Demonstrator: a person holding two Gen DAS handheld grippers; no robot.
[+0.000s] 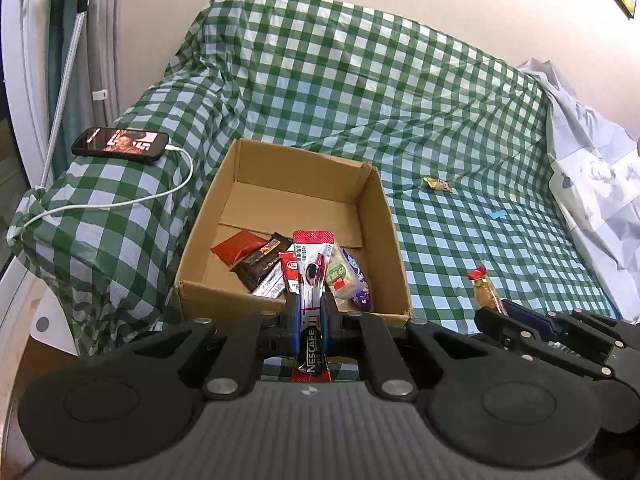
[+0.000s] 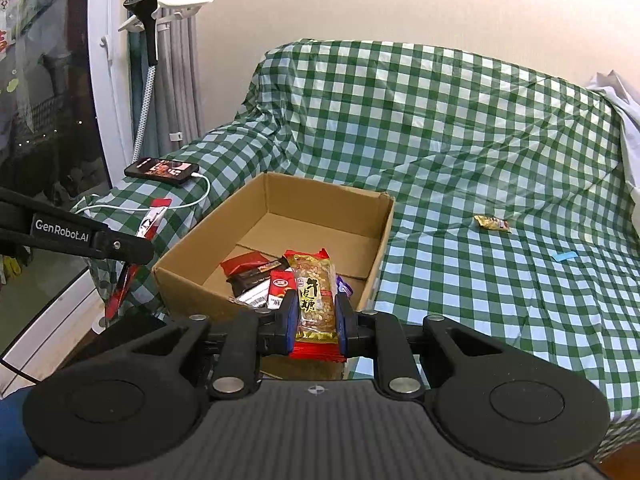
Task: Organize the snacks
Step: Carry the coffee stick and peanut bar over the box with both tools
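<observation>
Checked sofa cover (image 1: pixel 400 92) carries the cardboard box (image 1: pixel 384 216), snack packets heaped at its near end, lower ones half buried. Left gripper (image 1: pixel 310 312) clamps a Nescafe stick (image 1: pixel 310 268) at the near rim; right gripper (image 2: pixel 316 312) pinches a peanut candy bar (image 2: pixel 314 292), wrapper base cut off. Small gold packet (image 2: pixel 491 223) lies apart, print unreadable.

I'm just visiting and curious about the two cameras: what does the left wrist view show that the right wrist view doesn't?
Only the left view: the Nescafe stick seen head-on between the left gripper's fingers, and the right gripper from the side, low right.

Only the right view: the peanut candy head-on in the right gripper, a dark window at left, and the steamer head.

Both: the box with snacks inside, the checked cloth, the phone, a gold candy and a blue scrap on the cloth.
</observation>
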